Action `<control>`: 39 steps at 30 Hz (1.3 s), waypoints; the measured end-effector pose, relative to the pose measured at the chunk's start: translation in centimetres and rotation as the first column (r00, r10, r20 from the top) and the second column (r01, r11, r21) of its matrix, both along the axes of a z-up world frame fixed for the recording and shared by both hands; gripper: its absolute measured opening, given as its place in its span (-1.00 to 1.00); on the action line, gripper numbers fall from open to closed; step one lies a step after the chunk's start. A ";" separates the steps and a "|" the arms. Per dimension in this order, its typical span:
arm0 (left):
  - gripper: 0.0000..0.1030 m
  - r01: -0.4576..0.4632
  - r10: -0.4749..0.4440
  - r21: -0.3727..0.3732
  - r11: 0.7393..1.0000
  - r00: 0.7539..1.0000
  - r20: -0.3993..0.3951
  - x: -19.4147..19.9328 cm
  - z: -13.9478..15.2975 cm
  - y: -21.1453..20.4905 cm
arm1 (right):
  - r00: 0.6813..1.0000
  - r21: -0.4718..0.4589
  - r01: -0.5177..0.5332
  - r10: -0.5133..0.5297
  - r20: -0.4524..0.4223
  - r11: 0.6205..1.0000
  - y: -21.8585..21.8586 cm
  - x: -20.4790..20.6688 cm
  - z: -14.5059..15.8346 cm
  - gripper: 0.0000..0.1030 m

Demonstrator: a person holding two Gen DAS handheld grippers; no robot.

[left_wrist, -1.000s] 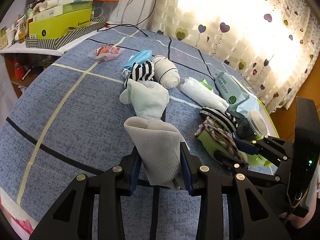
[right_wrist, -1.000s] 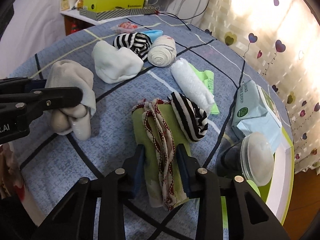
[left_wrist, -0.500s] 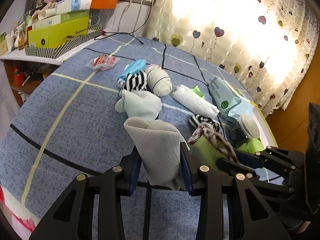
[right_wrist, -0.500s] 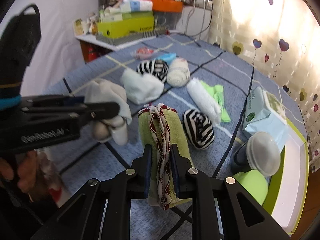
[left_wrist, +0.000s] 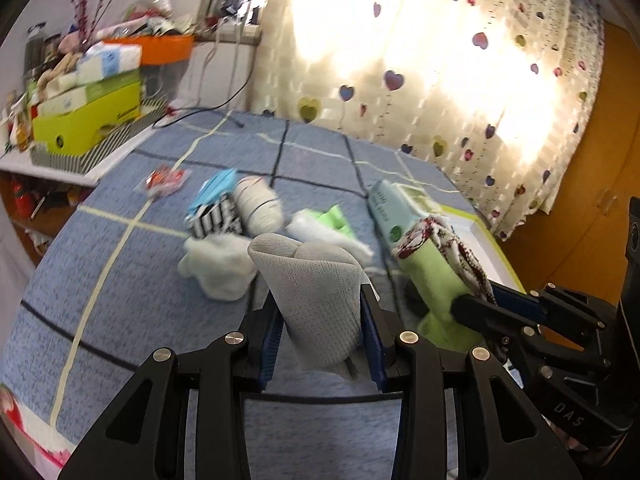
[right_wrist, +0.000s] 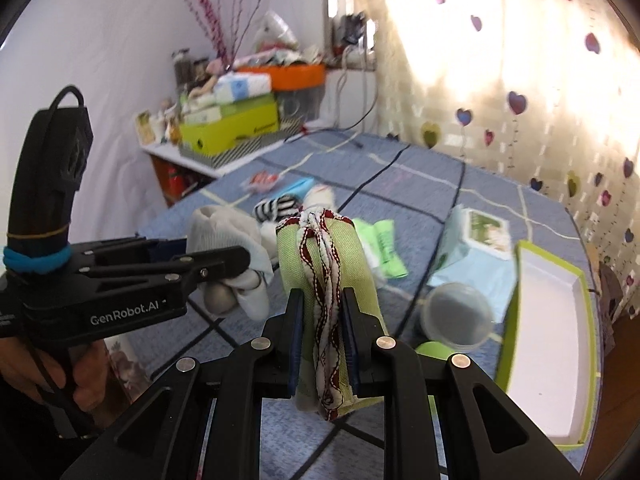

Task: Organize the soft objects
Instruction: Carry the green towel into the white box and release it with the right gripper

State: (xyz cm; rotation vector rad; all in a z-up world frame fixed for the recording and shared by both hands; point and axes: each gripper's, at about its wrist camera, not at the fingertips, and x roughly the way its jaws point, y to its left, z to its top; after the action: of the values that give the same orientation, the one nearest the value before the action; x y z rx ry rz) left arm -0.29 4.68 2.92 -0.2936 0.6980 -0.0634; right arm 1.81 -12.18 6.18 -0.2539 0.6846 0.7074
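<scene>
My left gripper [left_wrist: 320,312] is shut on a rolled grey sock bundle [left_wrist: 316,280], held up above the blue checked bedspread [left_wrist: 120,280]. My right gripper [right_wrist: 322,312] is shut on a light green cloth roll [right_wrist: 356,256] wrapped with a red and white cord; its pads press both sides. In the left wrist view that green roll [left_wrist: 432,276] hangs at the right in the right gripper [left_wrist: 476,304]. In the right wrist view the left gripper [right_wrist: 216,260] holds the grey sock [right_wrist: 224,228] at the left, gripped by a hand.
On the bedspread lie a white sock [left_wrist: 218,268], a striped sock [left_wrist: 216,216], a cream roll [left_wrist: 258,204], a white roll on green cloth [left_wrist: 332,220] and a wipes pack [left_wrist: 392,208]. A clear-lidded jar [right_wrist: 456,312] and a green-rimmed white box [right_wrist: 548,320] stand right. Stacked boxes [left_wrist: 88,116] fill the shelf.
Both grippers have risen off the bedspread with their bundles. The right jaws closed tighter on the green roll and lifted it away from the striped sock.
</scene>
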 end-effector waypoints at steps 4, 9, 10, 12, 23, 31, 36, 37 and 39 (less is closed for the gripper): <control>-0.27 0.038 -0.038 0.014 0.999 0.999 0.025 0.7 1.3 -1.9 | 0.998 0.033 0.051 -0.051 0.021 0.998 -2.6 0.3 1.2 -0.67; -0.27 0.092 -0.094 0.027 0.995 0.995 0.046 2.0 2.5 -4.2 | 0.991 0.057 0.130 -0.132 0.036 0.990 -6.0 1.1 2.1 -0.67; -0.27 0.104 -0.105 0.030 0.994 0.993 0.049 2.2 2.7 -4.7 | 0.987 0.063 0.151 -0.153 0.037 0.987 -6.9 1.3 2.3 -0.67; -0.27 0.127 -0.129 0.036 0.991 0.990 0.055 2.7 3.1 -5.7 | 0.981 0.072 0.186 -0.189 0.039 0.980 -8.4 1.6 2.5 -0.67; -0.27 0.227 -0.229 0.049 0.973 0.973 0.041 5.0 3.4 -10.5 | 0.941 0.084 0.336 -0.337 0.003 0.938 -15.2 3.7 1.2 -0.67; -0.27 0.282 -0.283 0.063 0.957 0.959 0.019 6.4 3.3 -13.4 | 0.897 0.059 0.441 -0.438 -0.063 0.896 -19.4 6.8 -1.9 -0.67; -0.27 0.319 -0.320 0.074 0.945 0.947 -0.002 7.3 3.1 -15.7 | 0.873 0.031 0.482 -0.477 -0.107 0.876 -21.4 9.0 -4.0 -0.67; -0.27 0.329 -0.330 0.077 0.941 0.944 -0.009 7.6 3.0 -16.3 | 0.868 0.025 0.489 -0.484 -0.114 0.872 -21.8 9.5 -4.4 -0.67; -0.27 0.342 -0.342 0.081 0.936 0.940 -0.018 8.1 2.8 -17.1 | 0.858 0.010 0.505 -0.501 -0.117 0.863 -22.4 10.3 -5.0 -0.67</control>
State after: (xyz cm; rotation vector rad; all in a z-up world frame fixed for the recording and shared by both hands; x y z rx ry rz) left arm 7.78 -12.43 5.74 -0.0890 0.7478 -0.3654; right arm 12.12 -34.53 1.18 0.0095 0.8014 0.2299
